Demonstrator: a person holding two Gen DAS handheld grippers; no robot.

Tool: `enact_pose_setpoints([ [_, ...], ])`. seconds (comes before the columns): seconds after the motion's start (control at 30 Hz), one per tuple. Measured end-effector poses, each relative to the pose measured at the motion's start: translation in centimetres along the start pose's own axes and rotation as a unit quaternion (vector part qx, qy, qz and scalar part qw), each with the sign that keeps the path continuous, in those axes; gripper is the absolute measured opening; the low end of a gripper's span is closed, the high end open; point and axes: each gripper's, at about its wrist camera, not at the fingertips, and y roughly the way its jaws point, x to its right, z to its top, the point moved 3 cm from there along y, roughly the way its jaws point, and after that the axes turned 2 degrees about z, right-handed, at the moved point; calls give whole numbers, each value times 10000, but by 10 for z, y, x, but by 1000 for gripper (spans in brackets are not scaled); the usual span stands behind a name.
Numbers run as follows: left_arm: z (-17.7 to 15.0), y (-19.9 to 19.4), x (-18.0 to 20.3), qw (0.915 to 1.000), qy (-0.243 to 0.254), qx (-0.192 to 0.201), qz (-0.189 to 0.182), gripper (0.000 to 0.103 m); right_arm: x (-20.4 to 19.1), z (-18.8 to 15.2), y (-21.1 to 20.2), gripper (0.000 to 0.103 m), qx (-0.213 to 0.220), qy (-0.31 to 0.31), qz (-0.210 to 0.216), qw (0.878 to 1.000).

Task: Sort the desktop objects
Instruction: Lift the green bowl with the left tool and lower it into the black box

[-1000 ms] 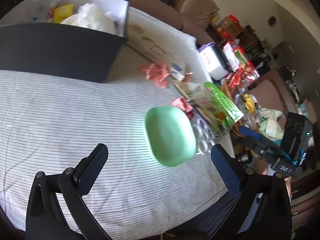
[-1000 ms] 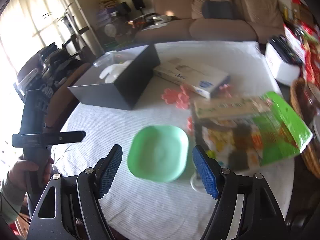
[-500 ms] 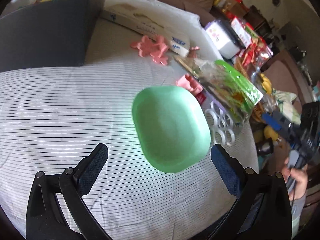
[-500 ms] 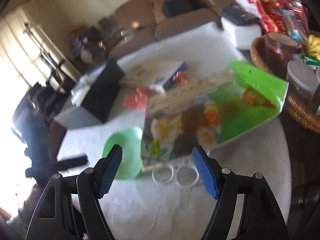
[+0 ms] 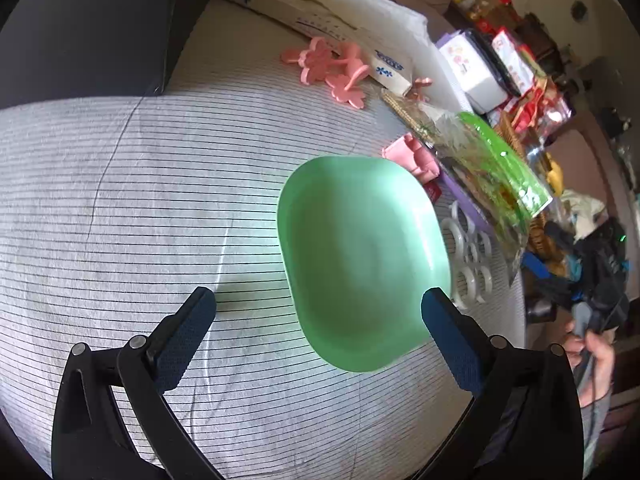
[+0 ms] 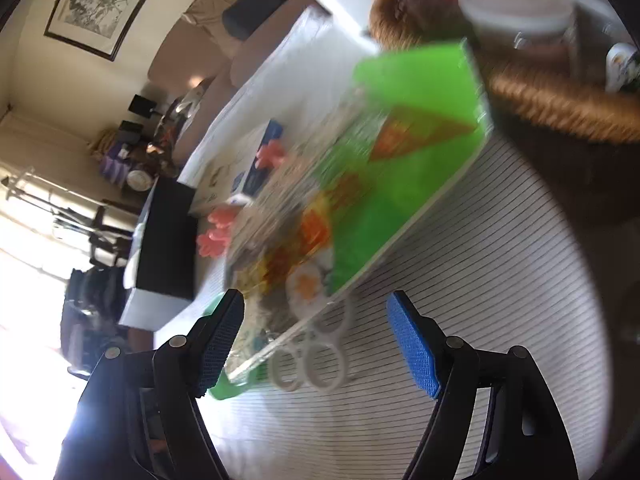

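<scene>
Two claws are working over a tabletop [image 5: 120,200] covered in striped cloth. On the left side, the left claw [image 5: 320,336] is hanging released, its blue pads spread wide and pressing on nothing, tilted steeply down toward the cloth. A green dish [image 5: 360,264] is lying just ahead of it, its near rim sitting between the two fingertips and closer to the right one. Far left of the dish, a dark box [image 5: 88,28] is standing, with pink flower pieces [image 5: 328,68] beyond. Right of the dish, white plastic rings [image 5: 472,256] are lying on the cloth, partly under a green-backed clear packet [image 5: 492,168]. At the far right edge, a hand [image 5: 592,360] is gripping the other tool's handle. In the right wrist view, blurred and strongly rolled, the right claw [image 6: 316,340] is standing released, empty, with the packet's near corner [image 6: 280,344] and the rings [image 6: 320,360] lying between its fingertips.
</scene>
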Motion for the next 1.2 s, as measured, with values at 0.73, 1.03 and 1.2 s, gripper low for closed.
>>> enact_pose_setpoints([
  [0.73,-5,-6,-7,9973,535,83,499,12,-71,-53,32,66,-1026,-1436,504,9830],
  [1.03,-13,-21,-36,9965,529,-41,647,14,-128,-101,99,66,-1636,-2725,-300,9477],
  [1.2,-15,-21,-41,9969,496,25,616,18,-129,-110,127,42,-1766,-2839,-765,9393],
])
